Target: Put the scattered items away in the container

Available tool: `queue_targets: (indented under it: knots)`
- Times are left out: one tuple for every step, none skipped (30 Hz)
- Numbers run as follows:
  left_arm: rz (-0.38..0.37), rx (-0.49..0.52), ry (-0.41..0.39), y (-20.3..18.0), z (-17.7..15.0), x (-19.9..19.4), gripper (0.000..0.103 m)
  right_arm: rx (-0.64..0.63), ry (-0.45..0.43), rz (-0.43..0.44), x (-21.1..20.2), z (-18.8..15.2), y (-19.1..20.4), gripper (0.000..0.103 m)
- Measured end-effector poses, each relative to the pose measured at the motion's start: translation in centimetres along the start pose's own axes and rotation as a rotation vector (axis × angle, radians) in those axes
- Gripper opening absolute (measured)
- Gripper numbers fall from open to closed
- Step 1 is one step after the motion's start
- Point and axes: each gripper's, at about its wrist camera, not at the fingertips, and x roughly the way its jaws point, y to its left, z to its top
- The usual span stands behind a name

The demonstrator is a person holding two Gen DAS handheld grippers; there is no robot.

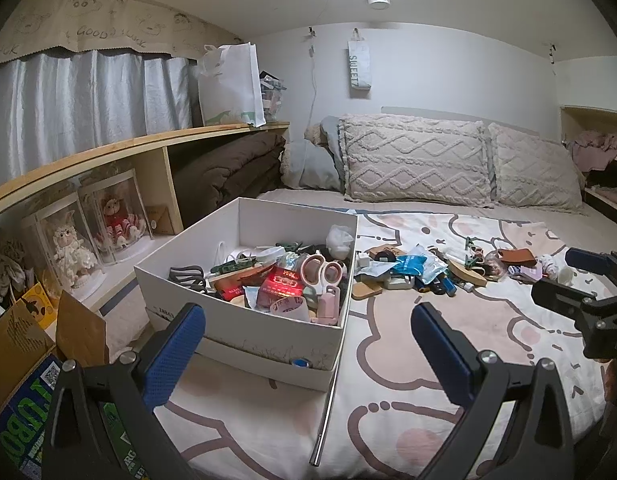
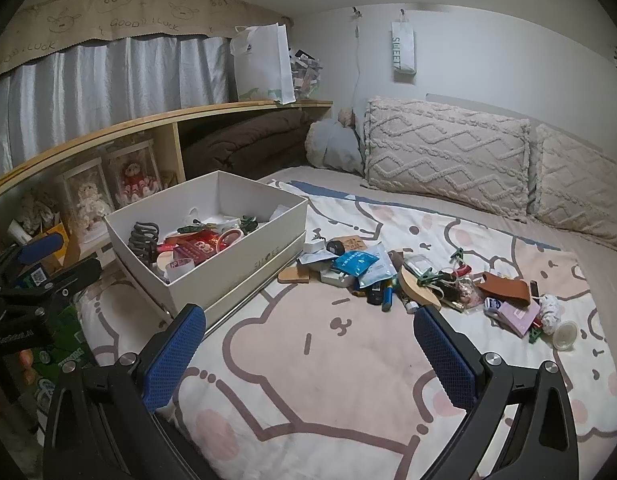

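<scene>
Where the left wrist view is concerned, the left gripper point(image 1: 308, 344) is held low over the bed point(image 1: 448, 380), jaws spread wide, nothing between them. A white box point(image 1: 244, 320) is seen just ahead, partly filled: pink scissors point(image 1: 324, 272), a red packet point(image 1: 280, 284) and a grey hair claw point(image 1: 186, 276) are inside. A pile of small items point(image 1: 428, 272) is scattered on the blanket right of the box, a blue pouch point(image 1: 408, 264) and a brown leather piece point(image 1: 516, 256) among them. The right gripper point(image 1: 588, 276) is visible at the right edge; its jaw state cannot be told from here.

From the right wrist view, the right gripper point(image 2: 308, 344) is held above bare blanket, jaws spread, empty. The box point(image 2: 236, 276) lies ahead left, the pile point(image 2: 408, 280) ahead right, near the box. A crumpled white wad point(image 2: 548, 308) and a small clear cup point(image 2: 564, 334) are at the pile's far right end. Part of the left gripper point(image 2: 36, 264) shows at the left edge.
</scene>
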Motion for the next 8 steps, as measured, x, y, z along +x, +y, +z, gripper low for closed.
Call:
queue_targets:
  knots:
    - [0.002, 0.003, -0.001, -0.11, -0.09, -0.03, 0.103, 0.001, 0.001, 0.0, 0.01, -0.02, -0.02, 0.103]
    - [0.003, 0.005, -0.001, -0.18, -0.14, -0.06, 0.103, 0.0, 0.002, 0.001, 0.02, -0.01, -0.02, 0.103]
    - [0.005, 0.005, -0.002, -0.22, -0.2, -0.1, 0.103, 0.001, 0.003, 0.001, 0.02, -0.03, -0.05, 0.103]
    - [0.004, 0.005, -0.001, -0.22, -0.21, -0.1, 0.103, 0.004, 0.004, 0.002, 0.02, -0.05, -0.05, 0.103]
    - [0.003, 0.005, -0.002, -0.2, -0.2, -0.09, 0.103, 0.005, 0.005, 0.003, 0.02, -0.07, -0.03, 0.103]
    - [0.004, 0.005, -0.002, -0.18, -0.2, -0.09, 0.103, 0.007, 0.005, 0.004, -0.02, -0.08, -0.02, 0.103]
    - [0.006, 0.003, -0.003, -0.17, -0.21, -0.1, 0.103, 0.007, 0.006, 0.004, 0.03, -0.12, 0.01, 0.103]
    - [0.007, 0.002, -0.004, -0.13, -0.21, -0.1, 0.103, 0.007, 0.006, 0.005, 0.01, -0.15, 0.01, 0.103]
